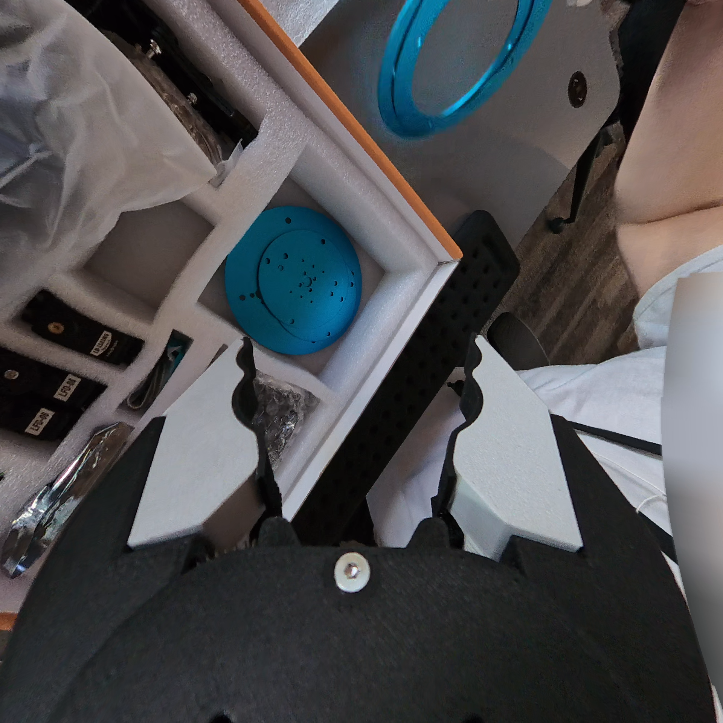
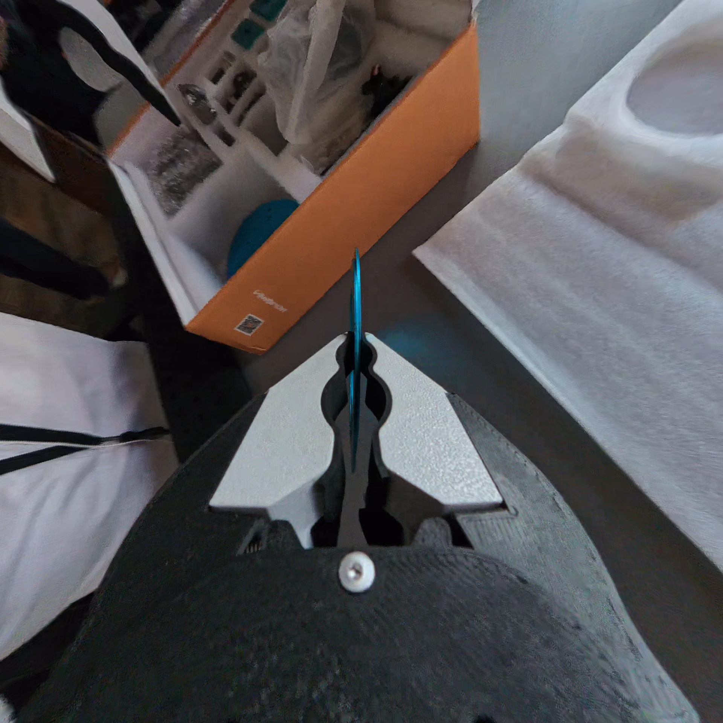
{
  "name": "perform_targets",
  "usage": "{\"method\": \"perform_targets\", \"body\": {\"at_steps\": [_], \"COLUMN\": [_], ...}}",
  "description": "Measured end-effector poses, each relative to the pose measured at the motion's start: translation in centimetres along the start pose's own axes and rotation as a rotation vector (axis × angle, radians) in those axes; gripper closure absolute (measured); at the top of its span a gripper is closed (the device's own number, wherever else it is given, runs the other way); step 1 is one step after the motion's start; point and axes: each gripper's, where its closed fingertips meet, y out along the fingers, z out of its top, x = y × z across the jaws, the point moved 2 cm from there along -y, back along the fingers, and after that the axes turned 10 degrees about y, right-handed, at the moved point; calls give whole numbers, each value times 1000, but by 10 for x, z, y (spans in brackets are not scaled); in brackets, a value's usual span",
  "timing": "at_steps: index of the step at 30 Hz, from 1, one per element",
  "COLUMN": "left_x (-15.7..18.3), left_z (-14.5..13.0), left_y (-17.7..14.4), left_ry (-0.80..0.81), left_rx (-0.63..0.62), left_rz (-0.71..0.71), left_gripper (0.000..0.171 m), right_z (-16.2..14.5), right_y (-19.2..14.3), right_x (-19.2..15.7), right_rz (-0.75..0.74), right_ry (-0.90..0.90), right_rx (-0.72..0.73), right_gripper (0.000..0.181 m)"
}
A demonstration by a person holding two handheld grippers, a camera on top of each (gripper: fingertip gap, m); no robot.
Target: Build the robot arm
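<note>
My right gripper is shut on a thin blue ring, seen edge-on and held above the grey table beside the orange box. The same ring shows in the left wrist view, blurred, above the table. My left gripper is open and empty, hovering over the box's near corner. Just beyond its fingertips, blue perforated discs lie stacked in a white foam compartment; the discs also show in the right wrist view.
The foam insert holds black labelled parts, bagged hardware, a shiny packet and a white plastic bag. A black perforated strip lies along the box edge. A white foam sheet lies at right. A person in white is close.
</note>
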Motion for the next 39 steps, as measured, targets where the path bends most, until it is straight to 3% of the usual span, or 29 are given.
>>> {"method": "perform_targets", "body": {"at_steps": [4, 6, 10, 18, 21, 24, 27, 35, 39], "left_x": [5, 8, 11, 10, 9, 9, 12, 18, 17], "left_z": [0, -1, -4, -11, -9, -6, -5, -12, -12], "left_y": [-10, -12, -12, -9, -10, -11, -12, -7, -8], "left_ry": [8, 16, 30, 22, 20, 24, 33, 36, 34], "left_rx": [36, 46, 44, 29, 33, 39, 40, 14, 12], "left_rz": [-7, -10, -12, -23, -26, -20, -20, -38, -40], "left_gripper": [65, 66, 66, 66, 67, 67, 67, 68, 68], "right_z": [-23, -30, -39, -32, 1, 44, 68, 69, 66], "right_y": [18, 28, 42, 44, 28, 16, 12, 34, 38], "right_x": [-6, -3, 8, 7, 16, 56, 93, 120, 111], "right_rz": [348, 415, 390, 414, 470, 409, 387, 378, 425], "right_ry": [325, 404, 408, 401, 425, 478, 577, 655, 665], "right_rx": [-181, -242, -325, -350, -271, -165, -94, -105, -119], "right_gripper": [181, 181, 181, 180, 180, 180, 181, 181, 181]}}
